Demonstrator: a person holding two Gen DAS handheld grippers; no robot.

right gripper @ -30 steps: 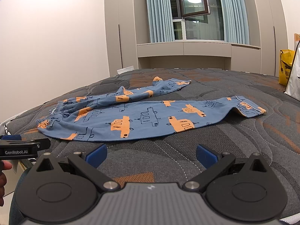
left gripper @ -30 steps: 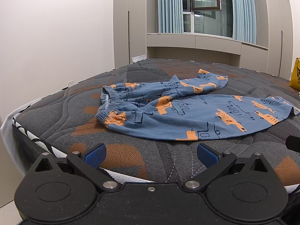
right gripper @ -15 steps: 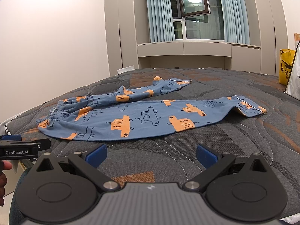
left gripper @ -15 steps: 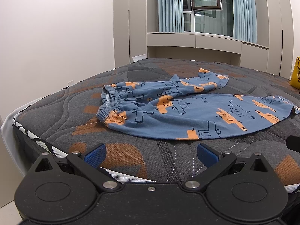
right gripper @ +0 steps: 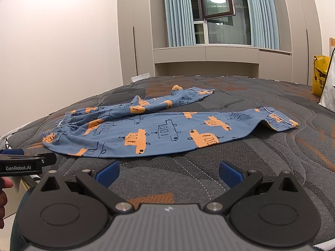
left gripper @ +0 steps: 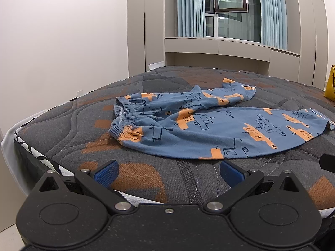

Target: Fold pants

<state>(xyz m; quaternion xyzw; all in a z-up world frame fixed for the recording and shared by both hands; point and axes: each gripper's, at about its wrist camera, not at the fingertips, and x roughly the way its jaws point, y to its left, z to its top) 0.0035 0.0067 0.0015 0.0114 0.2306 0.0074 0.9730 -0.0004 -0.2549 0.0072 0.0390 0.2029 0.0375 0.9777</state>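
The blue car-print pants (left gripper: pixel 209 125) are lying unfolded on the mattress (left gripper: pixel 136 179), legs splayed apart, while the left gripper (left gripper: pixel 168 170) and right gripper (right gripper: pixel 168 170) are hovering short of them, jaws wide and empty, folding not yet begun.

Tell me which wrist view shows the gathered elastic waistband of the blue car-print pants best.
The left wrist view: the gathered elastic waistband faces the camera, its opening visible. The right wrist view shows the waistband only edge-on at far left.

yellow bag (left gripper: pixel 330 85) (edge-cropped); lettering unreadable
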